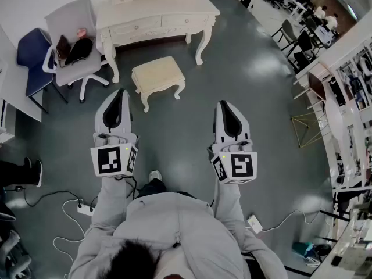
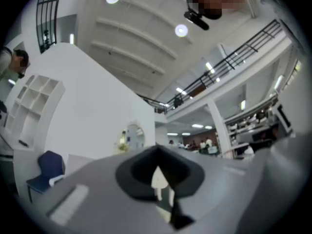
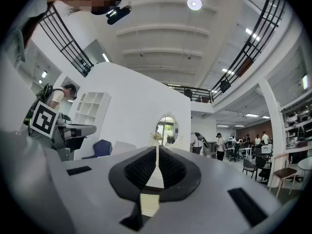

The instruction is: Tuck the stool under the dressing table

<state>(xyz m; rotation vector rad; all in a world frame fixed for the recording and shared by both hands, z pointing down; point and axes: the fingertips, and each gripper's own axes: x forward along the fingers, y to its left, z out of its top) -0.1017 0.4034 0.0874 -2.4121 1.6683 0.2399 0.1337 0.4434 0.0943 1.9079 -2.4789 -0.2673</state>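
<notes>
A cream stool (image 1: 157,74) with a cushioned top and curved legs stands on the grey floor, just in front of the white dressing table (image 1: 157,13) and outside its leg space. My left gripper (image 1: 120,92) is shut and empty, a little to the stool's near left. My right gripper (image 1: 223,104) is also shut and empty, farther to the stool's near right. Both point toward the table and touch nothing. In the left gripper view the jaws (image 2: 158,172) meet in front of the stool. In the right gripper view the jaws (image 3: 157,152) meet in line with the table's round mirror (image 3: 167,130).
A grey office chair (image 1: 74,36) with a dark bag on it stands left of the table, a blue chair (image 1: 32,54) beyond it. Cables and a power strip (image 1: 85,209) lie on the floor by my feet. Desks, chairs and shelving (image 1: 343,97) line the right side.
</notes>
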